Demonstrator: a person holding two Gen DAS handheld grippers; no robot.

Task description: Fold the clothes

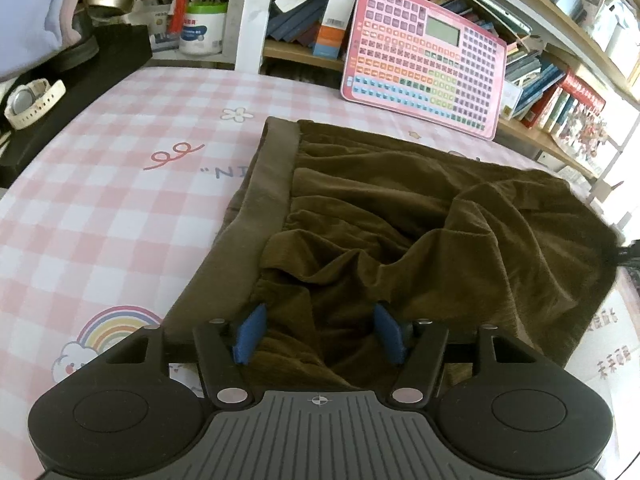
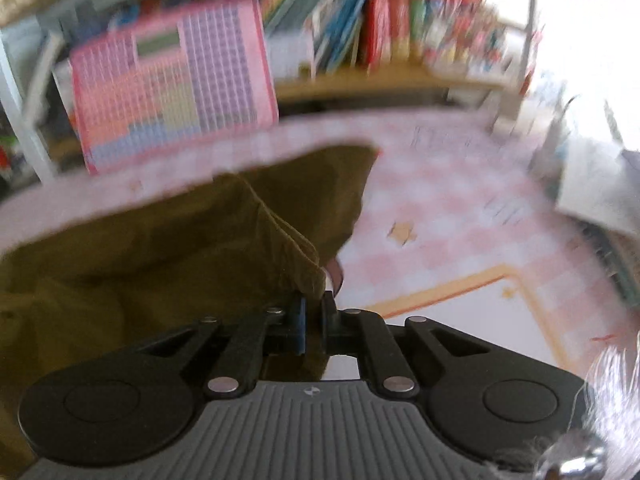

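An olive-brown garment with a wide waistband lies on a pink checked sheet. My left gripper is open, its blue pads spread over the near edge of the garment, holding nothing. In the blurred right wrist view my right gripper is shut on a folded edge of the same garment and holds that edge lifted above the sheet. The lifted part shows at the right in the left wrist view.
A pink keyboard-like toy board leans against bookshelves at the back. A black box with a white watch stands at the left, by a pen holder and a jar.
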